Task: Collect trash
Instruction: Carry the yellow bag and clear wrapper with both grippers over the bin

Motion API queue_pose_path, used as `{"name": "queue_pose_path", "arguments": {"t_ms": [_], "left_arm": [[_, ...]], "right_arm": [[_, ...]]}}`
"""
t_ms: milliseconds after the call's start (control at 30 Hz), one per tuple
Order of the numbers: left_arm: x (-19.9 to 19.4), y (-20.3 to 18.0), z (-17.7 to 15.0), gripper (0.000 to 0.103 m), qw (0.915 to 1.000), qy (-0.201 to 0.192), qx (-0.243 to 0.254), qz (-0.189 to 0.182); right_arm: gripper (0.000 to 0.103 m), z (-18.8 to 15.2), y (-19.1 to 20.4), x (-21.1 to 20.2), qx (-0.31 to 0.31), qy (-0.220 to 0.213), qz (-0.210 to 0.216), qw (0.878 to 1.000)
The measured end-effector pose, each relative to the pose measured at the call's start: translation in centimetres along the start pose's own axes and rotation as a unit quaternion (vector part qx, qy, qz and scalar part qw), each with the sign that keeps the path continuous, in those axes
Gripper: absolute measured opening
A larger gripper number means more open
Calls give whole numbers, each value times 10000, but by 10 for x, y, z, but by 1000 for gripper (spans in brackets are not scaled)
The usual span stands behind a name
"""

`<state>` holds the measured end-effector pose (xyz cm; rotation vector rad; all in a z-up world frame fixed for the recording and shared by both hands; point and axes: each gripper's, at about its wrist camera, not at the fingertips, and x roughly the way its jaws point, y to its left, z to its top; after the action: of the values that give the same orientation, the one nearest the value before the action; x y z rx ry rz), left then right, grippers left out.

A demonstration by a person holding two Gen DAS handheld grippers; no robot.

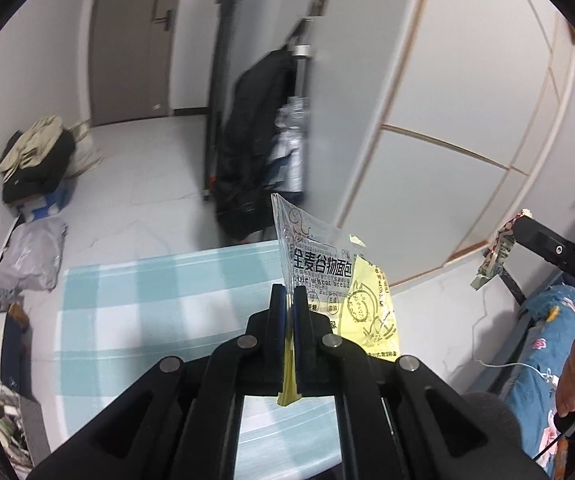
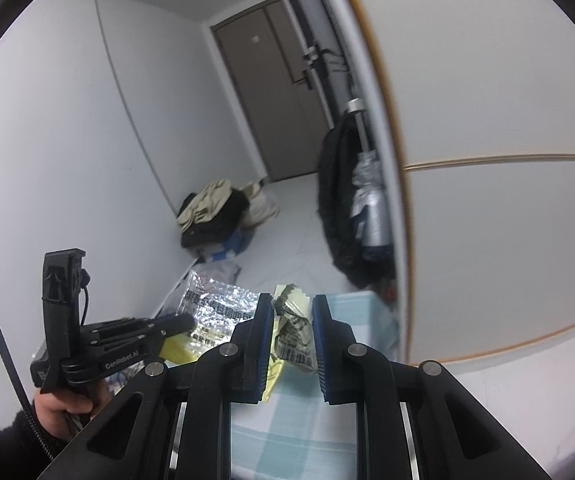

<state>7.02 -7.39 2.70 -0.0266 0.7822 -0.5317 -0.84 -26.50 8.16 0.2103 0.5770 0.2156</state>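
Observation:
In the left wrist view my left gripper (image 1: 289,292) is shut on a flat bread wrapper (image 1: 327,264), clear with black print and a yellow part, which sticks up past the fingertips. It hangs over a table with a light blue checked cloth (image 1: 147,300). At the right edge my right gripper (image 1: 517,224) holds a crumpled wrapper (image 1: 495,252). In the right wrist view the right gripper (image 2: 293,300) is shut on that crumpled, pale green printed wrapper (image 2: 295,328). To its left, the left gripper (image 2: 189,322) holds the shiny bread wrapper (image 2: 215,308), with a hand (image 2: 59,404) on its handle.
A black coat (image 1: 255,140) and an umbrella hang by the white wardrobe (image 1: 447,140). Against the left wall are a pile of clothes (image 1: 35,160) and a grey plastic bag (image 1: 31,256). Blue floral bedding (image 1: 547,340) lies at the right. A brown door (image 2: 271,100) closes the far end.

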Motion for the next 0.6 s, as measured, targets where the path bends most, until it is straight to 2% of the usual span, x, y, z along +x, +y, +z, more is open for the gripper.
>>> {"name": "queue_pose_path", "arguments": {"t_ms": [367,600], "left_arm": [[32,-92,16,0,9956,119,647,-669],[77,-145,13,0,9885,590,1038,-926]], "right_arm": [[18,-13,-74,-69,312,-297,-659,9969],[18,-35,-135,-91,865,-266,-1104,9898]]}}
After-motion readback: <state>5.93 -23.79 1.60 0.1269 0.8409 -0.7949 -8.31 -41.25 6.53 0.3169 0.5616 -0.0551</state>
